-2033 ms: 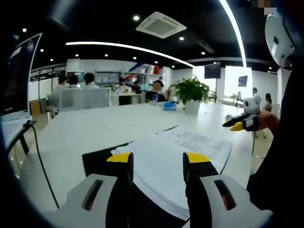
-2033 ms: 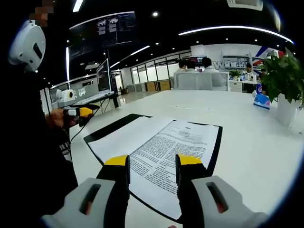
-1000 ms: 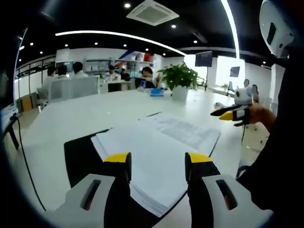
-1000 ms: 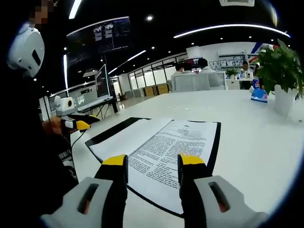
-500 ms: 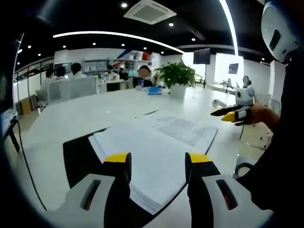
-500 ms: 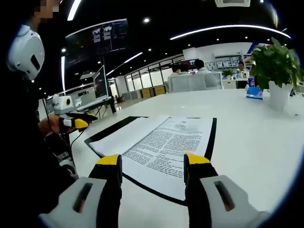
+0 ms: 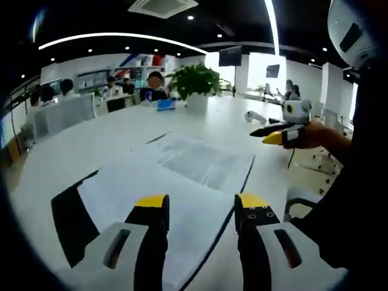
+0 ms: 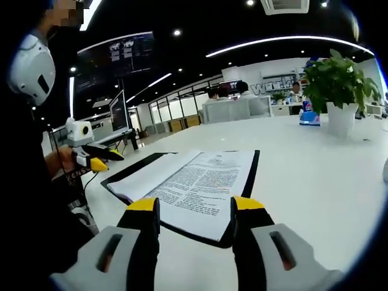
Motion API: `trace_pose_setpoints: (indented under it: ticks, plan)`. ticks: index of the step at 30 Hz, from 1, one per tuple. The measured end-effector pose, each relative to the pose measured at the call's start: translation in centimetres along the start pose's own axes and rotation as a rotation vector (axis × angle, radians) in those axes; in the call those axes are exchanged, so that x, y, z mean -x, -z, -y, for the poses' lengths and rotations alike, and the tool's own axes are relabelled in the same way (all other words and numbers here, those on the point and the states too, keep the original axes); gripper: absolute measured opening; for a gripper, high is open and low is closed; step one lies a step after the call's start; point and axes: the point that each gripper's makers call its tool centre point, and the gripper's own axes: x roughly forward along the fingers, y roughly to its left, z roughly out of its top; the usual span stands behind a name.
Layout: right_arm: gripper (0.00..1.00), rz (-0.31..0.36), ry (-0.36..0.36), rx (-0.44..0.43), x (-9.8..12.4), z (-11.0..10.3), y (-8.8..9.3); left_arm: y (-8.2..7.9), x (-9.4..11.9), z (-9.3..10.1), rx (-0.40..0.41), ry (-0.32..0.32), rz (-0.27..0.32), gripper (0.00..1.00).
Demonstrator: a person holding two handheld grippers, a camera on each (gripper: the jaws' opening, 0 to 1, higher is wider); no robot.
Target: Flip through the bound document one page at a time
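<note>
Document (image 8: pixel 194 185) now nearer, fingers (image 8: pixel 143 209) parted.

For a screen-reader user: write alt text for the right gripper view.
An open bound document lies flat on a white table, printed page up, just ahead of the right hand-held gripper, whose yellow-tipped jaws stand open. At left, a hand holds the left hand-held gripper; a potted plant stands far right.

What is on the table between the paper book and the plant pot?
Nothing: bare white table lies between the bound document and the plant pot, in the right gripper view.
</note>
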Motion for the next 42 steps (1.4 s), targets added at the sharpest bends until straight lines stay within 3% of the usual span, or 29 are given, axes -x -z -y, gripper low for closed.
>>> trace_pose_setpoints:
  ticks: [8, 14, 20, 29, 42]
  plan:
    - [0.45, 0.027, 0.014, 0.004, 1.5, 0.6, -0.5, -1.2, -3.2, 2.3, -0.054, 0.093, -0.026, 0.40]
    - [0.44, 0.049, 0.033, -0.041, 3.1, 1.6, 0.5, -1.4, -6.0, 3.6, -0.087, 0.142, -0.061, 0.37]
    - [0.41, 0.042, 0.061, -0.072, 4.0, 2.4, 1.6, -0.8, -8.7, 4.8, -0.126, 0.191, -0.105, 0.38]
    - [0.41, 0.041, 0.085, -0.093, 4.4, 3.3, 2.8, 0.2, -12.0, 4.9, -0.172, 0.203, -0.172, 0.38]
    - [0.39, 0.036, 0.104, -0.106, 4.7, 4.1, 3.7, 0.8, -15.2, 6.8, -0.161, 0.272, -0.191, 0.40]
